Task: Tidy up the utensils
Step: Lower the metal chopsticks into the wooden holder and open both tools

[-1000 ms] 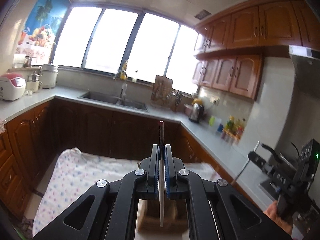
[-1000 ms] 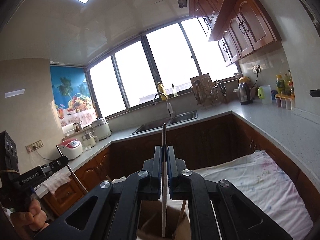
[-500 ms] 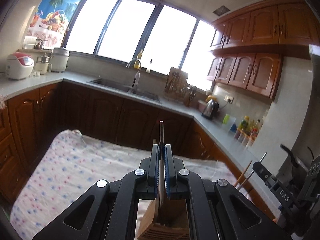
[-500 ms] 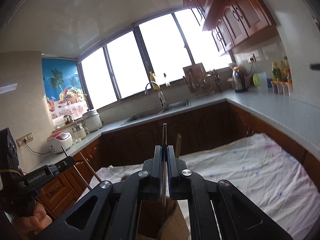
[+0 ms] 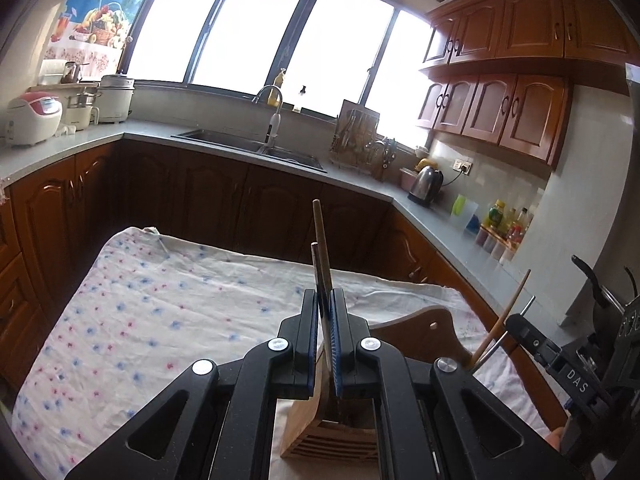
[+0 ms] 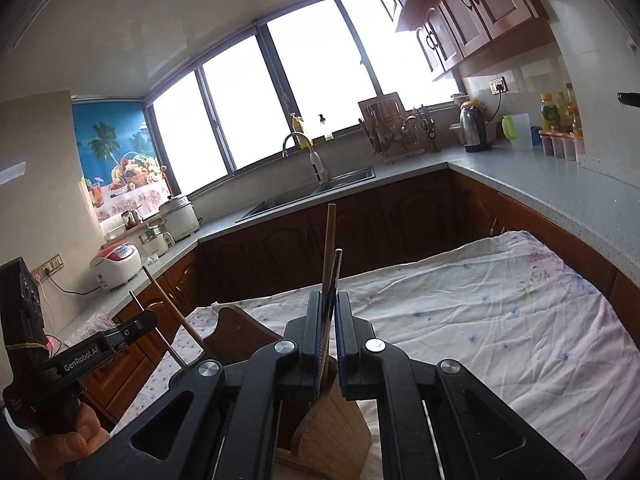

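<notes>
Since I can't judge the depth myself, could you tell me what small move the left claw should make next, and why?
Probably lower it slightly, straight down, before opening. The left claw is shut on a chopstick, and the wooden holder sits right beneath it. A wooden handle stands close behind, so drifting forward risks knocking it.

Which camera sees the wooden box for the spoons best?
The left wrist view: the wooden utensil holder shows its slatted front and opening beneath the jaws. The right wrist view shows the wooden utensil holder partly hidden, mostly one plain side.
</notes>
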`<state>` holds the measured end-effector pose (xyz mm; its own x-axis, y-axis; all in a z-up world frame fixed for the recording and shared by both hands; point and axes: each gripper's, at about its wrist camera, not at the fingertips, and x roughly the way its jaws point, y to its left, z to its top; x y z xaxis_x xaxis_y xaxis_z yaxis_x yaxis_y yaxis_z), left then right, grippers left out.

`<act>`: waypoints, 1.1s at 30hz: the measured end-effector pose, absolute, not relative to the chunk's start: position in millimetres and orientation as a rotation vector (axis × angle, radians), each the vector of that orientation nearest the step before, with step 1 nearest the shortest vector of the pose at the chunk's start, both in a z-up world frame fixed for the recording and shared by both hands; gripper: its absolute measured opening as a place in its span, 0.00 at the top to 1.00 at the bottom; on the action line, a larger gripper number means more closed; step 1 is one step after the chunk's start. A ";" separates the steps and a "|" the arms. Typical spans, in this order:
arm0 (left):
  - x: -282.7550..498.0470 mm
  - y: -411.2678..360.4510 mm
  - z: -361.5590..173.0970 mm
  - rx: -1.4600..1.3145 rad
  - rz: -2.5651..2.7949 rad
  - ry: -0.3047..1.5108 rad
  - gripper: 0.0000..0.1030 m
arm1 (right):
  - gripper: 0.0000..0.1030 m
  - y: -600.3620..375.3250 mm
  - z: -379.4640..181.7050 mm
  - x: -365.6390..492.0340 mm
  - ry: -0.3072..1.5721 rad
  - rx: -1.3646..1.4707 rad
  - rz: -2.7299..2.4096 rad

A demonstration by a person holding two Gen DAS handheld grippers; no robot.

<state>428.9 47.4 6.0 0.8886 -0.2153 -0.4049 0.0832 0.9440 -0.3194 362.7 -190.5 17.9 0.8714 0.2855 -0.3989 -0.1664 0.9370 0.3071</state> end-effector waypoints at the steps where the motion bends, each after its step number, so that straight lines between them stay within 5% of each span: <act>1: 429.9 47.4 6.5 -0.297 -0.155 0.452 0.96 | 0.94 -190.8 18.1 362.9 0.458 0.271 0.240; 11: 424.6 44.3 10.6 -0.284 -0.153 0.471 0.95 | 0.87 -197.0 17.5 366.3 0.488 0.306 0.251; 17: 412.3 52.4 16.6 -0.295 -0.132 0.465 0.63 | 0.47 -213.0 23.5 353.8 0.467 0.375 0.248; 20: 400.8 57.8 19.1 -0.305 -0.119 0.472 0.44 | 0.16 -219.2 30.5 344.4 0.451 0.403 0.258; 21: 395.9 58.9 20.3 -0.306 -0.114 0.466 0.40 | 0.13 -221.1 33.8 339.8 0.439 0.408 0.261; 23: 384.3 60.9 23.3 -0.301 -0.092 0.461 0.22 | 0.12 -224.0 41.0 329.7 0.421 0.408 0.269; 33: 319.0 66.8 35.2 -0.312 -0.095 0.470 0.18 | 0.07 -231.0 57.0 282.2 0.428 0.380 0.293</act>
